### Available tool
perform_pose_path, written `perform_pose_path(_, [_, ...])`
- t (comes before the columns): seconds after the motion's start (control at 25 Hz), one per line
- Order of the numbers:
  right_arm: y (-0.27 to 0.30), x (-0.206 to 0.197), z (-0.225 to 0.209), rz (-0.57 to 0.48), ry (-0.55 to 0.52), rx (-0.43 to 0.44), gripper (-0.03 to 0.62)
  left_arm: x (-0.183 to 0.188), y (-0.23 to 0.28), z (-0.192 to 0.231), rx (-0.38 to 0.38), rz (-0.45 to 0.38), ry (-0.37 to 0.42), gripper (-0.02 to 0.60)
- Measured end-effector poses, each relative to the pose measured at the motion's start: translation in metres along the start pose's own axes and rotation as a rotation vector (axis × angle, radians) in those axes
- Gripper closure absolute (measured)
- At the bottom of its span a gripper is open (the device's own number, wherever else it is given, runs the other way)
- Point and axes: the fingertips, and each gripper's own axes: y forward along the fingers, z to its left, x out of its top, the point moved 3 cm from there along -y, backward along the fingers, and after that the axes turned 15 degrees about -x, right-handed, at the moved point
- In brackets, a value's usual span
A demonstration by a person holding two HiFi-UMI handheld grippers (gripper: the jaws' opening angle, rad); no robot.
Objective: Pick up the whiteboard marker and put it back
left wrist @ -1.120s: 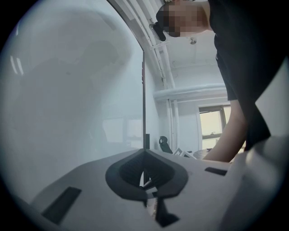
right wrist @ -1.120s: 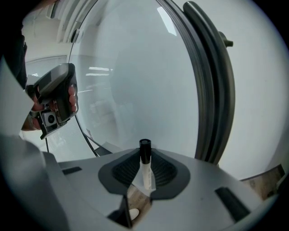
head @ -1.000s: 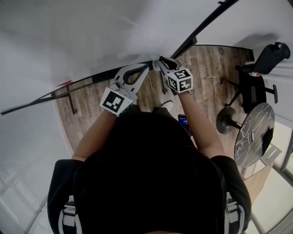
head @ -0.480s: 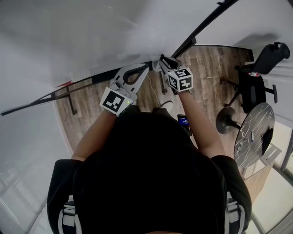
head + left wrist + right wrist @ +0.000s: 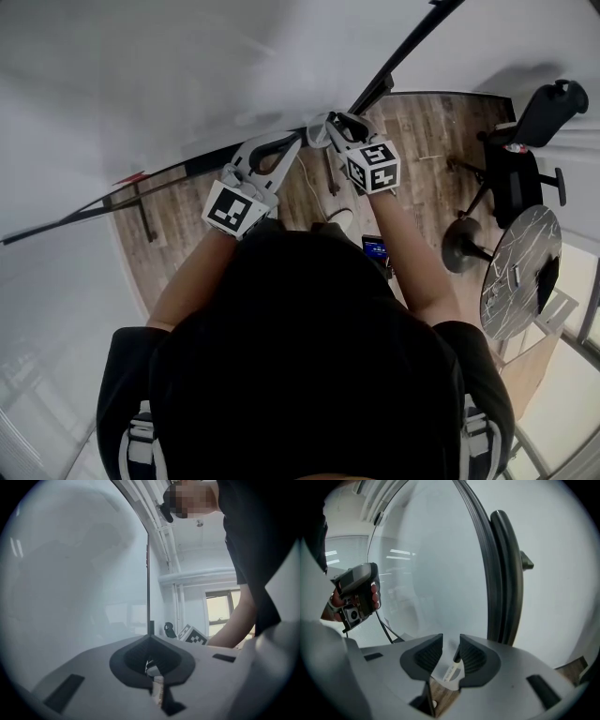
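The whiteboard point(image 5: 187, 75) fills the upper part of the head view, a broad white sheet in a black frame point(image 5: 506, 573), with a wood floor point(image 5: 412, 141) beneath it. The person leans over it, both arms reaching forward to its lower edge.

The left tongs point(image 5: 150, 641) point level along the board, and the tips of their jaws are together. A small pale scrap shows in the hollow under the tips. What it is cannot be told.

The right tongs point(image 5: 451, 641) tilt downward just beside the frame. Their jaws have just been opening and now stand apart, the ribbed dark pads point(image 5: 429, 654) clear of each other.

The whiteboard marker point(image 5: 451, 671) shows in the gap between them. It is a slim white barrel with a band of small dark print along it and a dark cap point(image 5: 456, 657) at its upper end. It lies on a slant, with the cap up near the right-hand pad and the barrel running down to the left. Neither pad presses on it. It sits at the board's bottom edge, where the white gives way to the floor. What it rests on cannot be made out.
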Motion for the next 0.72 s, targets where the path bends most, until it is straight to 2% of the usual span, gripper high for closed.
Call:
perform_pose_path(0.32, [-0.040, 0.040, 0.011, -0.107, -0.025, 0.045, 0.485, 0.001, -0.001, -0.003, -0.007, 0.011, 0.008, 0.578])
perform_pose_path(0.64, [-0.087, 0.075, 0.024, -0.203, 0.028, 0.113, 0.487, 0.011, 0.000, -0.007, -0.016, -0.006, 0.021, 0.578])
perform_pose_path(0.72, [-0.101, 0.082, 0.028, -0.238, 0.034, 0.119, 0.510, 0.011, -0.002, -0.010, -0.019, -0.005, 0.027, 0.578])
